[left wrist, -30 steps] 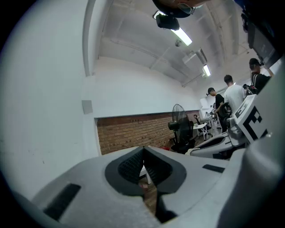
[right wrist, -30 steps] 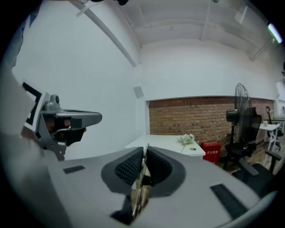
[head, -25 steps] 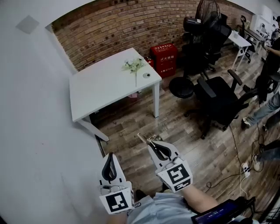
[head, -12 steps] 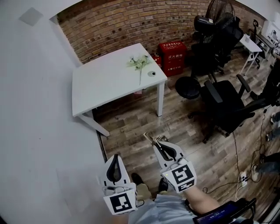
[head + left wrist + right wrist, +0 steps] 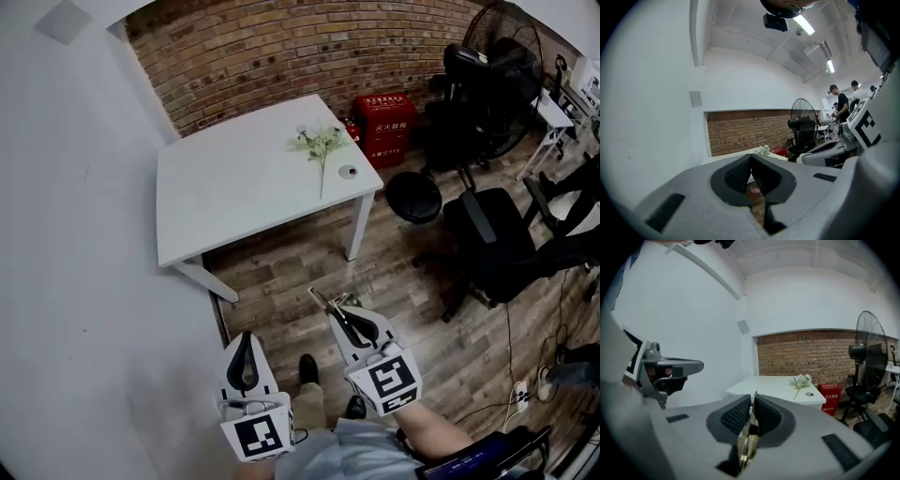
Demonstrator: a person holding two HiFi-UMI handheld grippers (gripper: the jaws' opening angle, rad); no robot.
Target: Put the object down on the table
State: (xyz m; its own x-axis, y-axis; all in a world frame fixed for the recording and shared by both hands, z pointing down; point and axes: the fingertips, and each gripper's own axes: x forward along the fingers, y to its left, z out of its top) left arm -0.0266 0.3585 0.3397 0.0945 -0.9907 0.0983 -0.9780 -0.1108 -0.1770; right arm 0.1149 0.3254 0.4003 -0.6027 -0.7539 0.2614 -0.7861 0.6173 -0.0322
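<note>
Head view: my left gripper (image 5: 243, 336) and right gripper (image 5: 335, 310) sit low in the frame, side by side over the wooden floor (image 5: 274, 302). Both point toward the white table (image 5: 225, 197) in the upper middle. Neither is over the table top; bare floor lies between

Right jaws: narrow, clamped on a thin brass-coloured object (image 5: 319, 298). From above only its end shows, poking past the tips toward the upper left. My right gripper view shows more: it stands on edge between the black pads (image 5: 736, 416), running from the bottom of the gap up past the tips. So the object is in my grip, well apart from the table

Left jaws: pressed together, tips meeting, nothing between them. That is plain only in my left gripper view; from above there is just a dark slot

Table, right-hand part: flower sprig (image 5: 321, 145), with a small round thing (image 5: 348, 172) near the corner. My left gripper view gives the sprig only as a pale clump

Head view alone: my shoes (image 5: 307, 367) low between the grippers, red box (image 5: 386, 128) at the brick wall (image 5: 281, 47)

Left gripper view alone: people (image 5: 841, 105) standing at the right beyond the fan (image 5: 802, 110), ceiling lights (image 5: 804, 24) at the top
</note>
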